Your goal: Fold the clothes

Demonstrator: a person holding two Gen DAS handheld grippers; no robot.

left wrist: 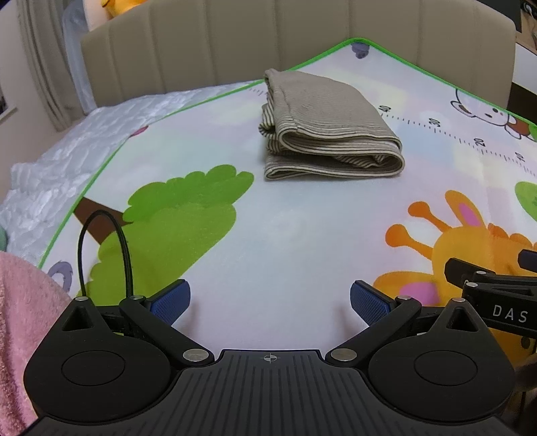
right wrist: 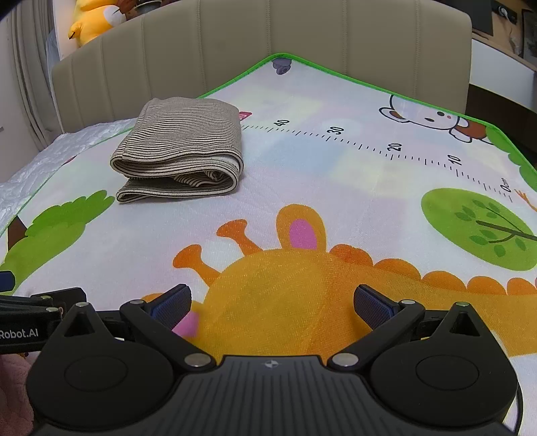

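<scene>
A beige striped garment [left wrist: 329, 130] lies folded into a thick rectangle on the cartoon play mat [left wrist: 285, 234], toward its far side. The right wrist view shows the same garment [right wrist: 181, 151] at the upper left. My left gripper [left wrist: 270, 302] hovers open over the mat's near part, well short of the garment, nothing between its blue pads. My right gripper [right wrist: 272, 307] is open too, over the orange giraffe print [right wrist: 285, 288], empty. The right gripper's black body [left wrist: 496, 295] shows at the left wrist view's right edge.
The mat covers a bed with a white quilt [left wrist: 60, 167] on the left and a beige padded headboard [left wrist: 268, 40] behind. Pink fluffy fabric [left wrist: 20, 318] sits at the near left. A yellow plush toy [right wrist: 94, 20] rests beyond the headboard.
</scene>
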